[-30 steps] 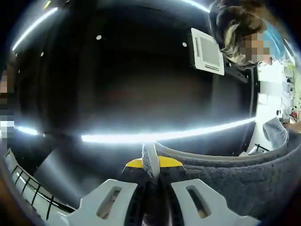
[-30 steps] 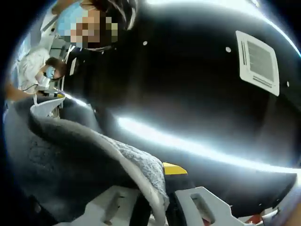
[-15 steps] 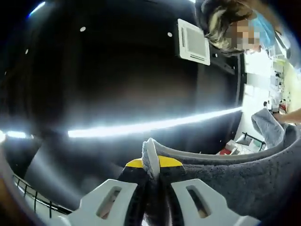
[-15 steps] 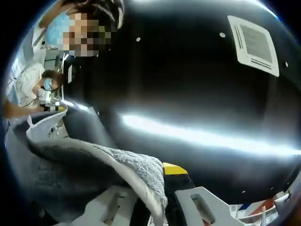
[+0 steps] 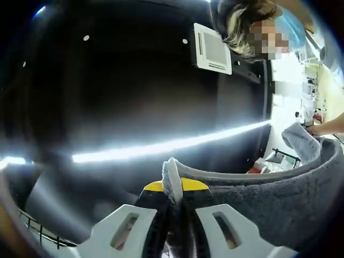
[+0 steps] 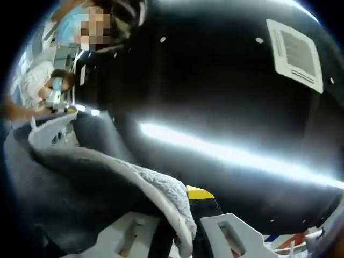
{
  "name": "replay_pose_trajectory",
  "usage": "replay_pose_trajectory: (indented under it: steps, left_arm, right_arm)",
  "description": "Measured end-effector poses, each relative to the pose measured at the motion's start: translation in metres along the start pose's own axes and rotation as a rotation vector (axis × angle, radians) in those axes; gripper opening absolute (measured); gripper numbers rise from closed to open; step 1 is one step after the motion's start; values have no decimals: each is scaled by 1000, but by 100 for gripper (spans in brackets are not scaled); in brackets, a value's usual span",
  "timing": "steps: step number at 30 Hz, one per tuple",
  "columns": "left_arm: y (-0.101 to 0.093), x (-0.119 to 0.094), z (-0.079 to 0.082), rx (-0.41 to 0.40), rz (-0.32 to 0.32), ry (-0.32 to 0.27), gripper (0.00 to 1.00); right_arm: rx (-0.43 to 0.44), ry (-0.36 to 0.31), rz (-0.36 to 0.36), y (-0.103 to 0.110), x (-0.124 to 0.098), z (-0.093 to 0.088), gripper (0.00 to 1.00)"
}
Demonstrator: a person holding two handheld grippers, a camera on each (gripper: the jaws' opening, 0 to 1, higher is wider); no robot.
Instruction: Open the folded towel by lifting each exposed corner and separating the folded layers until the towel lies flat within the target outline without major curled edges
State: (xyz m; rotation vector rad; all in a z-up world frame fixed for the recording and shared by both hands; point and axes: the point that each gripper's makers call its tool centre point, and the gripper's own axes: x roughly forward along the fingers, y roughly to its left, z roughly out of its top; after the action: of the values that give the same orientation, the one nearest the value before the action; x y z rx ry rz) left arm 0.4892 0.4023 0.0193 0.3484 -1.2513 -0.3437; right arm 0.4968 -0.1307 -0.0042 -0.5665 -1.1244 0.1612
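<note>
Towel [image 5: 279, 201]: grey terry cloth with a paler hemmed edge, hanging in the air between the two tools, under a dark ceiling [image 5: 118, 91] carrying a white vent panel [image 5: 212, 48] and a bright light strip [image 5: 161, 146].

Left gripper [image 5: 173, 212]: jaws pinching closed on a towel corner, the hem standing up between the yellow-tipped jaws. From there the cloth is stretching away to the view's right as a long curved band.

Right gripper [image 6: 180, 226]: jaws clamping another corner of the towel [image 6: 80, 188], the cloth draping leftward and sagging in folds.

Long axis running from one tool to the other; whether the sheet is fully unfolded cannot be told.
</note>
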Motion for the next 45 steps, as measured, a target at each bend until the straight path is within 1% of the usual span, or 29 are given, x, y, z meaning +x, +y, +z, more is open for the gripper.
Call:
replay_pose_trajectory:
  steps: [3, 4, 6, 7, 10, 13, 17, 18, 19, 20, 21, 22, 23, 25, 26, 28, 30, 32, 38, 41, 42, 45]
  left_arm:
    - [-3, 1, -11, -9, -10, 36, 3]
    - [-4, 2, -14, -5, -14, 51, 3]
    - [-4, 2, -16, 13, -7, 62, 3]
    - [-3, 2, -16, 41, 6, 68, 3]
    - [-4, 3, -15, 80, 9, 76, 3]
    - [-6, 3, -12, 103, -3, 65, 3]
    - [-6, 3, -13, 100, -8, 66, 3]
    - [-6, 3, -14, 104, -8, 67, 3]
    - [-5, 3, -14, 104, -5, 67, 3]
    - [-4, 4, -15, 102, -2, 67, 3]
    - [-2, 5, -18, 88, -2, 76, 3]
    - [-2, 4, -25, 43, 0, 114, 3]
    - [-1, 3, -34, 31, -3, 154, 3]
    - [2, 3, -44, 71, -1, 193, 3]
    - [3, 3, -48, 77, 2, 209, 3]
    - [3, 2, -61, 60, -2, 250, 3]
    - [3, 2, -65, 52, -6, 266, 3]
    - [2, 1, -74, 67, -11, 297, 3]
    - [-1, 0, -73, 88, -19, 301, 3]
    - [-2, 0, -73, 89, -22, 301, 3]
    - [-2, 0, -73, 93, -24, 301, 3]
    - [-3, 0, -74, 96, -25, 306, 3]
  right_arm:
    - [38, 0, 40, 10, 3, -9, 0]
    - [77, 23, 53, 14, 3, -15, 0]
    - [108, 54, 68, 18, 4, -20, 0]
    - [85, 49, 67, 18, 5, -20, 0]
    - [52, 44, 69, 19, 5, -19, 0]
    - [58, 30, 70, 19, 5, -15, 0]
    - [47, 27, 63, 17, 4, -15, 0]
    - [68, 31, 66, 16, 3, -16, 0]
    - [102, 49, 79, 19, 4, -21, 0]
    - [118, 85, 91, 21, 3, -28, 0]
    - [81, 144, 96, 23, 2, -41, 0]
    - [67, 154, 99, 23, 2, -44, 0]
    - [44, 176, 114, 26, 2, -52, 0]
    - [61, 193, 131, 32, 3, -58, 0]
    - [61, 198, 137, 34, 3, -60, 0]
    - [46, 224, 158, 41, 3, -66, 0]
    - [40, 235, 168, 44, 3, -68, 0]
    - [27, 251, 182, 48, 4, -72, 0]
    - [18, 267, 199, 53, 3, -77, 0]
    - [18, 301, 207, 56, 3, -81, 0]
    - [17, 310, 203, 56, 4, -81, 0]
    - [8, 307, 213, 58, 4, -77, 0]
